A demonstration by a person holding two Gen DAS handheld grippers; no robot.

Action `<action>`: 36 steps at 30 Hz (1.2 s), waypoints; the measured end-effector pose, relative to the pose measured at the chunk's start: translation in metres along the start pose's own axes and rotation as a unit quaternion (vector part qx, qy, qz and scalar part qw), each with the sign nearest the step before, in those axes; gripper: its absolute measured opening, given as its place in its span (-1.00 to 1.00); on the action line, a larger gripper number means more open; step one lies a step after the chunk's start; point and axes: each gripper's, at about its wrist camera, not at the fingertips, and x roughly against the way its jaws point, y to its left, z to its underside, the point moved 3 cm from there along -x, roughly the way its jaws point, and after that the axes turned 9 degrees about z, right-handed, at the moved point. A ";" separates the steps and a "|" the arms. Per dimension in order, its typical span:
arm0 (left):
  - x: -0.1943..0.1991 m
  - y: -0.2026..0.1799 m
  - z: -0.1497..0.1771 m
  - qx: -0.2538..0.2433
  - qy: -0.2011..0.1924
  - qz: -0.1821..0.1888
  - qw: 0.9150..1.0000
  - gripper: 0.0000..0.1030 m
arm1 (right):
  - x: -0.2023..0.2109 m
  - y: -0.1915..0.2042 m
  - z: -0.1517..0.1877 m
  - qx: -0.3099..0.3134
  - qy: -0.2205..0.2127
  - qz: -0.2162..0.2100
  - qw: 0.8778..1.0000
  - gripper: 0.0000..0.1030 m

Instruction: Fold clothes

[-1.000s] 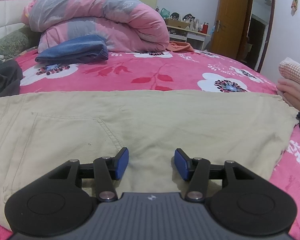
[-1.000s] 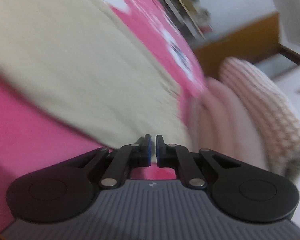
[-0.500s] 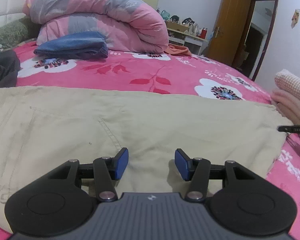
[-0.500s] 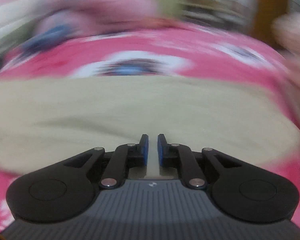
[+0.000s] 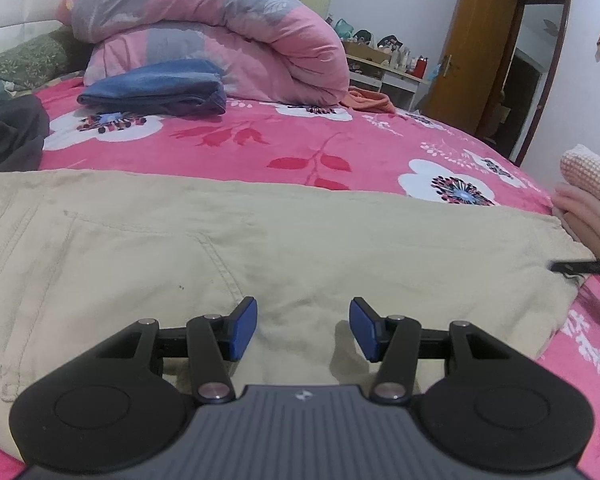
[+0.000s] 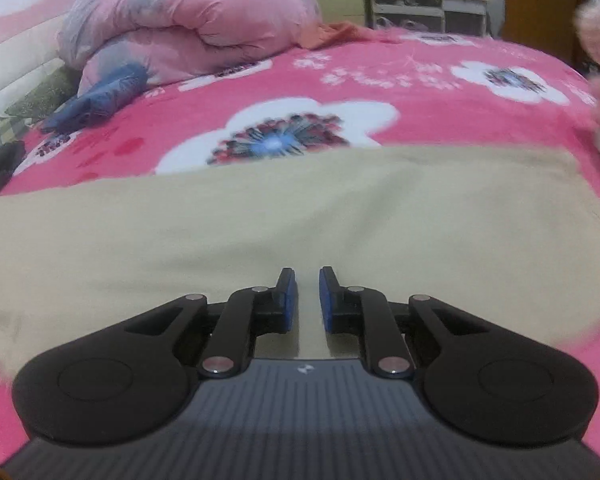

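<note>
Pink floral bedding (image 5: 300, 148) covers the bed in a bedroom with a wooden door (image 5: 484, 52) and a cluttered shelf (image 5: 384, 60) at the far wall. Beige trousers (image 5: 260, 248) lie flat across the near part of the bed, running from its left edge toward its right edge, with a pocket seam showing on their left half. A rolled pink-and-grey duvet (image 5: 204, 28) sits at the bed's far left corner, and a folded blue garment (image 5: 156, 88) lies just in front of it. A dark garment (image 5: 8, 132) lies at the left edge. Folded pale pink knitwear (image 5: 592, 196) sits at the right edge, just beside the trousers' end.

The left gripper (image 5: 302, 330) hovers over the trousers' near half, released, its blue pads (image 5: 242, 330) well apart with nothing between them. The right gripper (image 6: 308, 300) is over the trousers' right part; its jaws are opening, a narrow gap showing bare cloth beneath, nothing clamped. In the left view its dark tip (image 5: 580, 267) shows at the trousers' right end.
</note>
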 end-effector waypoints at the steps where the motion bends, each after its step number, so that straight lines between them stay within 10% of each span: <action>1: 0.000 0.000 0.000 -0.002 0.000 0.001 1.000 0.03 | 0.009 -0.006 0.006 0.001 0.005 0.005 1.000 -0.77; 6: 0.002 0.002 -0.002 0.024 -0.003 0.001 1.000 0.02 | 0.038 0.004 0.000 0.034 0.045 0.058 0.997 -0.70; 13: 0.009 0.011 -0.009 0.049 -0.015 -0.039 0.998 0.04 | 0.004 0.119 -0.012 0.068 0.033 -0.089 0.993 -0.52; 22: 0.028 0.043 -0.005 0.075 -0.039 -0.035 0.996 0.04 | 0.065 0.108 0.021 0.106 0.072 0.016 0.992 -0.49; 29: 0.043 0.051 0.002 0.069 -0.040 -0.086 0.993 0.04 | 0.038 0.203 0.023 0.094 0.024 -0.117 0.988 -0.40; 36: 0.046 0.057 0.008 0.056 -0.047 -0.074 0.995 0.05 | 0.087 0.195 0.073 0.114 0.034 -0.053 0.991 -0.38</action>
